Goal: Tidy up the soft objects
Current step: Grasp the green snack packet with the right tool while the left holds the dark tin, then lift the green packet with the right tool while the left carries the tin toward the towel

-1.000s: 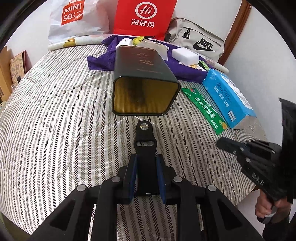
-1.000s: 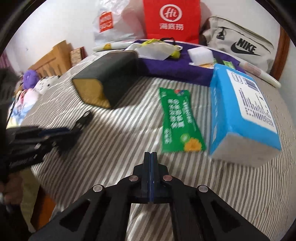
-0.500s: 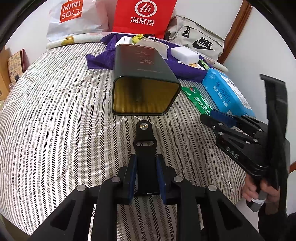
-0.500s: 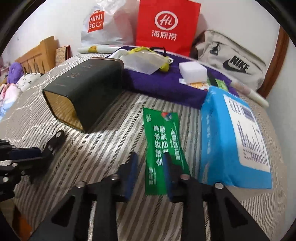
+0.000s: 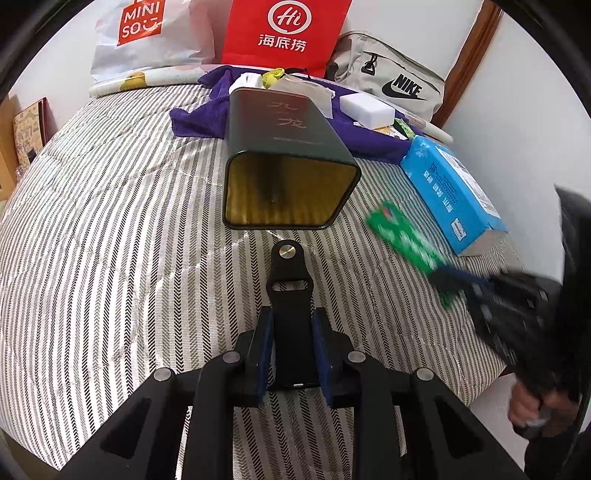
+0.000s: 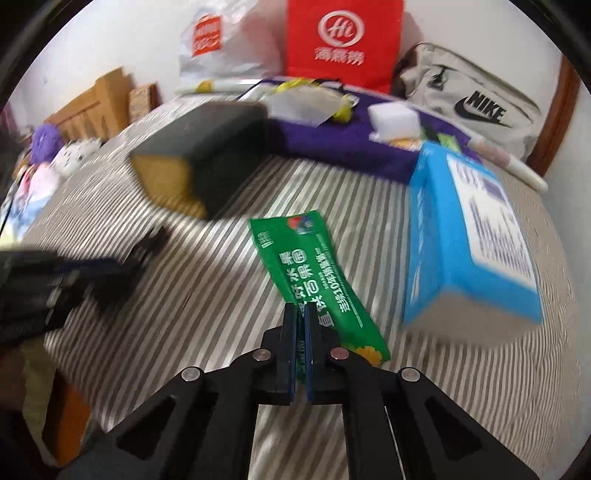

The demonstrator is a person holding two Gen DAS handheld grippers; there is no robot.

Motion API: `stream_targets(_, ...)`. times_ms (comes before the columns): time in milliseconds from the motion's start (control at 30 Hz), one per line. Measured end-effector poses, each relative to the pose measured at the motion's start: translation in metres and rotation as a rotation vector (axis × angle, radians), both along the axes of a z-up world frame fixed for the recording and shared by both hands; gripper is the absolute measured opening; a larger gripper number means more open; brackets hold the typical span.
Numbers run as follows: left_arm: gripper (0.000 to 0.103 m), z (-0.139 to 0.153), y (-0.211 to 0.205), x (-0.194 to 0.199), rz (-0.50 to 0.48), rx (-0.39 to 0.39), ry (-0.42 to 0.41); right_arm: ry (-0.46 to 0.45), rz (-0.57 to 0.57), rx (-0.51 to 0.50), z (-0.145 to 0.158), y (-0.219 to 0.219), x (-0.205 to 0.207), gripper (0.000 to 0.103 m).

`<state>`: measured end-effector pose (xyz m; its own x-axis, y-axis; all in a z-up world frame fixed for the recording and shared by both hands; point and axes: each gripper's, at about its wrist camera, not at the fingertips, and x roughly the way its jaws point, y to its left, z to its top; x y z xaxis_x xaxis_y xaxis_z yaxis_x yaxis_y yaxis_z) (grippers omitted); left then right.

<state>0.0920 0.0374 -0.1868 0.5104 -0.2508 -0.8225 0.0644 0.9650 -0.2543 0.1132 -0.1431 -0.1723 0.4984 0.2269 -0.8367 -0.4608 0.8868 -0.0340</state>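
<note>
While the right gripper (image 6: 301, 314) pinches the near end of the green sachet (image 6: 317, 273) between its blue pads, which have come together on the thin packet with only a sliver of green showing between them, the sachet stretches away from the fingers over the striped bedspread (image 6: 207, 280). Just to the right of it lies the blue tissue pack (image 6: 469, 236), close by but whether the two touch is lost in the blur. Farther back and to the left, a dark green tin (image 5: 288, 147) lies on its side with its gold-lined open mouth facing the cameras. The left gripper (image 5: 291, 332) is clamped on a black clip-like bracket (image 5: 290, 280), whose rounded end with a silver stud points toward the tin's mouth without reaching it. Behind the tin spreads a purple cloth (image 5: 199, 118) with a white foam block (image 5: 365, 109) resting on it. Against the wall stand a red paper bag (image 5: 284, 33), a white Miniso bag (image 5: 147, 33) and a beige Nike pouch (image 5: 391, 81).
</note>
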Motion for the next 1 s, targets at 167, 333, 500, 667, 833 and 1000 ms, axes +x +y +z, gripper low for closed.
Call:
stream_targets(167,0.021,0.000,0.000,0.000,0.001,0.006,0.000,-0.006,0.069,0.024,0.010,-0.002,-0.025,0.009)
stream_targets(333,0.021,0.001,0.002,-0.001,0.010,0.020,0.007,-0.048,0.081,0.074,0.014,-0.004,-0.013,0.053)
stream_targets(500,0.021,0.002,0.006,-0.004,0.014,0.037,0.017,-0.009,0.112,0.045,-0.005,0.004,0.004,0.055)
stream_targets(667,0.022,0.001,0.005,-0.004,0.015,0.041,0.020,-0.014,0.142,0.042,-0.010,0.006,0.003,0.059)
stream_targets(833,0.037,0.002,-0.006,-0.004,-0.005,0.062,0.011,-0.004,0.111,0.029,-0.007,-0.004,-0.002,0.028)
stream_targets(1000,0.037,0.000,-0.020,-0.010,-0.019,0.164,-0.024,0.002,0.060,0.016,-0.005,-0.026,-0.019,0.024)
